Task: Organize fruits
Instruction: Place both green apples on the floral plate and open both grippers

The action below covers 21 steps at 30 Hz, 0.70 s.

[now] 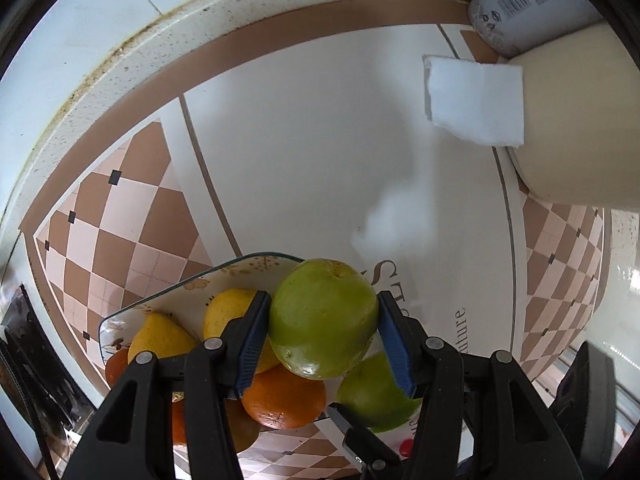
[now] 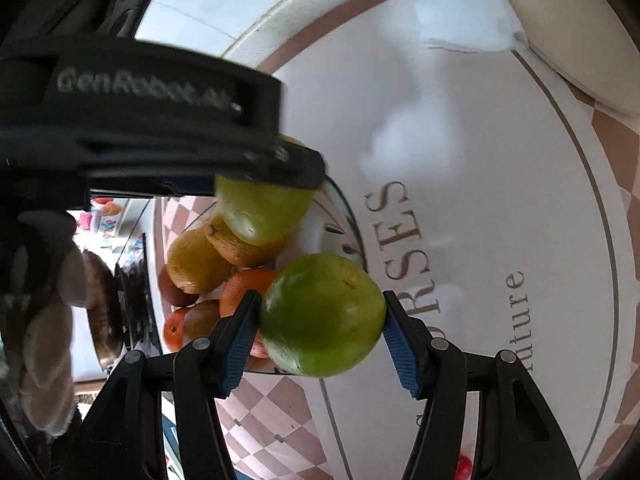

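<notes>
My left gripper [image 1: 323, 320] is shut on a green apple [image 1: 323, 318] and holds it above a glass plate [image 1: 168, 294]. The plate holds yellow lemons [image 1: 160, 338], an orange [image 1: 282, 398] and a second green apple [image 1: 374, 394]. My right gripper [image 2: 320, 318] is shut on that second green apple [image 2: 323, 314] beside the same plate [image 2: 348, 216]. The right wrist view shows the left gripper's body [image 2: 160, 136] holding its apple [image 2: 262, 208] over lemons [image 2: 196, 262], oranges [image 2: 240, 290] and darker fruit.
A round table top [image 1: 300, 140] with a white centre, brown checkered border and printed lettering. A white napkin [image 1: 476, 100] lies by a cream container [image 1: 580, 120] and a grey labelled pack [image 1: 528, 4] at the far right.
</notes>
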Motion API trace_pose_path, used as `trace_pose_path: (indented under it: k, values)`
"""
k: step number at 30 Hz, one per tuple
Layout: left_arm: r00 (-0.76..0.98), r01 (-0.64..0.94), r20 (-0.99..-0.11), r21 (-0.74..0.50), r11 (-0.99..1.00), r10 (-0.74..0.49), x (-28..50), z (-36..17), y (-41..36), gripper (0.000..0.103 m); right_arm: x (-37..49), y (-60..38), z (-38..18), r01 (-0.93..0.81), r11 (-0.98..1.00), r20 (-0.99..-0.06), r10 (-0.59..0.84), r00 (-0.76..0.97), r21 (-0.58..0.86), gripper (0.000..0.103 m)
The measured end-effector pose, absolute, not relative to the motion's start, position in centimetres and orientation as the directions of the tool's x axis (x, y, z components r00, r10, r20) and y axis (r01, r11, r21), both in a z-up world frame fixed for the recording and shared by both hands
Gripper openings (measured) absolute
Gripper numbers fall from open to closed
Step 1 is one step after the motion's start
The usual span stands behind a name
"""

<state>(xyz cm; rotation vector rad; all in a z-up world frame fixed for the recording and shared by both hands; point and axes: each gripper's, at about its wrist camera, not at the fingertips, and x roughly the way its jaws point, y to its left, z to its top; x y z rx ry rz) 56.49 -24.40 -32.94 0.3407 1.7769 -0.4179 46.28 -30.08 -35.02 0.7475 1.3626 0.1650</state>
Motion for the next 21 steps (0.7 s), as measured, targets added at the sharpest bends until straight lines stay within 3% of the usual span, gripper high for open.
trace_pose_path:
  k: [10, 16, 21]
  values:
    - [-0.253, 0.421, -0.967, -0.116, 0.9, -0.007, 56.3, -32.3, -23.6, 0.054, 47.5, -29.1, -35.2, 0.288, 0.789, -0.84, 0.515, 0.172, 0.543, 0.067]
    - [-0.209, 0.333, -0.972, -0.172, 0.927, -0.105, 56.7, -29.9, -20.9, 0.082, 46.7, -30.0, -33.8, 0.281, 0.812, -0.859, 0.483, 0.169, 0.511, 0.078]
    - [-0.096, 0.207, -0.978, -0.204, 0.957, -0.188, 55.8, -26.8, -15.3, 0.085, 46.2, -28.6, -31.7, 0.206, 0.896, -0.917, 0.368, 0.156, 0.394, 0.078]
